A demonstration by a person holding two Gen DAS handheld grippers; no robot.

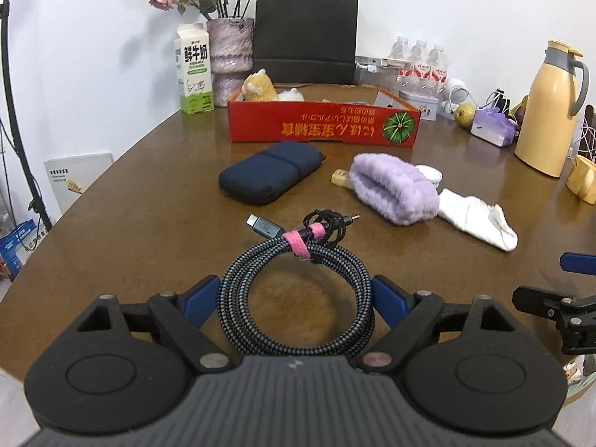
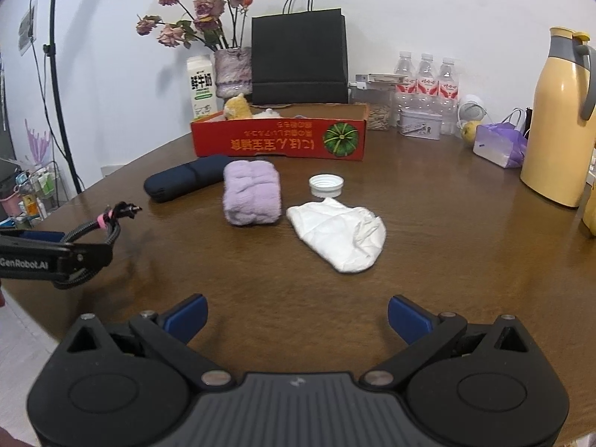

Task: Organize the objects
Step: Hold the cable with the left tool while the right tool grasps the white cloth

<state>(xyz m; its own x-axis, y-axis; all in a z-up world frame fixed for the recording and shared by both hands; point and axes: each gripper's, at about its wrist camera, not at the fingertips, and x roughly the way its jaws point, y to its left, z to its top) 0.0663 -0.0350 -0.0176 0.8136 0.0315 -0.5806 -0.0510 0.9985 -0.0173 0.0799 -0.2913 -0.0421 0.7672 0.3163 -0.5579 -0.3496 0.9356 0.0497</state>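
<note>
My left claw [image 1: 294,298] is clamped on the coiled black-and-grey braided cable [image 1: 290,283], right claw [image 2: 297,314] hangs apart and empty; pouch, socks and cap aren't yet in the red cardboard box [image 1: 320,126].

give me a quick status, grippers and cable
Left gripper shut on coiled braided black cable, lifted off brown wooden table. Right gripper open, empty. Red cardboard box ahead, path clear.

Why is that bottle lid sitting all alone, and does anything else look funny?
The white lid lies open side up on the table, with no open bottle beside it. The red box has its printing upside down. The white sock looks crumpled, not folded like the purple one.
</note>
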